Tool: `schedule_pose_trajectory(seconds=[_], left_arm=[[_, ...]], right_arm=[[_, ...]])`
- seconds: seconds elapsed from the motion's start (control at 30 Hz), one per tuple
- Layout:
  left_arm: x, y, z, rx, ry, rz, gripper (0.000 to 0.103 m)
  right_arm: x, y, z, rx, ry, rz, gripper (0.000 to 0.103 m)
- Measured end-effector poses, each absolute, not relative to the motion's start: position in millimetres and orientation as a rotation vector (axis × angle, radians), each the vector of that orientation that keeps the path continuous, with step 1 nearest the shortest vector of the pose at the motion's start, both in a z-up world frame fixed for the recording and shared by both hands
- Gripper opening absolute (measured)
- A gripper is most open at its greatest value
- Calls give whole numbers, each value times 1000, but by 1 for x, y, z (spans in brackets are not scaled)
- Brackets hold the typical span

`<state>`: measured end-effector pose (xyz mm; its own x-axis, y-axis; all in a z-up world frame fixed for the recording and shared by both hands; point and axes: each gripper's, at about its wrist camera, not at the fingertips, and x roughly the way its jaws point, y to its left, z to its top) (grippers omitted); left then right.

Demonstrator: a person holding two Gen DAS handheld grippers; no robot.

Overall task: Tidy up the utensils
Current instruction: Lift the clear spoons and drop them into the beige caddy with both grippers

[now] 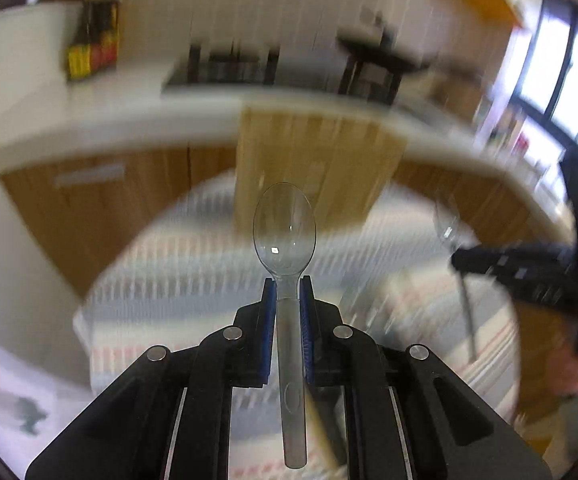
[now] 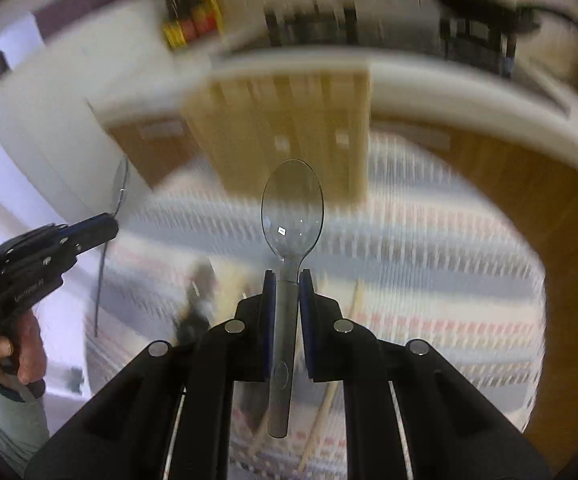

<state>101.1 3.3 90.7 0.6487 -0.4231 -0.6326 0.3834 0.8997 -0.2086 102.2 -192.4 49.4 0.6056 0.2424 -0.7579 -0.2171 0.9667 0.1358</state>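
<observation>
Claws both clamped: left claw (image 1: 287, 286) grips a clear spoon (image 1: 285, 228) by its handle, bowl projecting forward; right claw (image 2: 287, 280) grips a second clear spoon (image 2: 292, 210) likewise.

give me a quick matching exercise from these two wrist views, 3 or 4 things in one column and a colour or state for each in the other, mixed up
Things:
1. spoon in the left gripper
2. gripper pads
3. wooden organizer
4. striped cloth

Colour or state:
A. blue
B. light wood, standing beyond the spoons
C. clear plastic, clamped by its handle, bowl pointing forward
D. pale with grey and red stripes, blurred

Pairs: 1-C, 2-A, 3-B, 4-D

The right gripper holds a matching clear spoon, as does the left gripper.
</observation>
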Motion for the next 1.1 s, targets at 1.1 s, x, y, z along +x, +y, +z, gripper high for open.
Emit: schedule_pose_trajectory(seconds=[1.1], left_arm=[[235,-42,112,-164,178,-353,11]], right_arm=[[239,-234,90,124,334,132,10]])
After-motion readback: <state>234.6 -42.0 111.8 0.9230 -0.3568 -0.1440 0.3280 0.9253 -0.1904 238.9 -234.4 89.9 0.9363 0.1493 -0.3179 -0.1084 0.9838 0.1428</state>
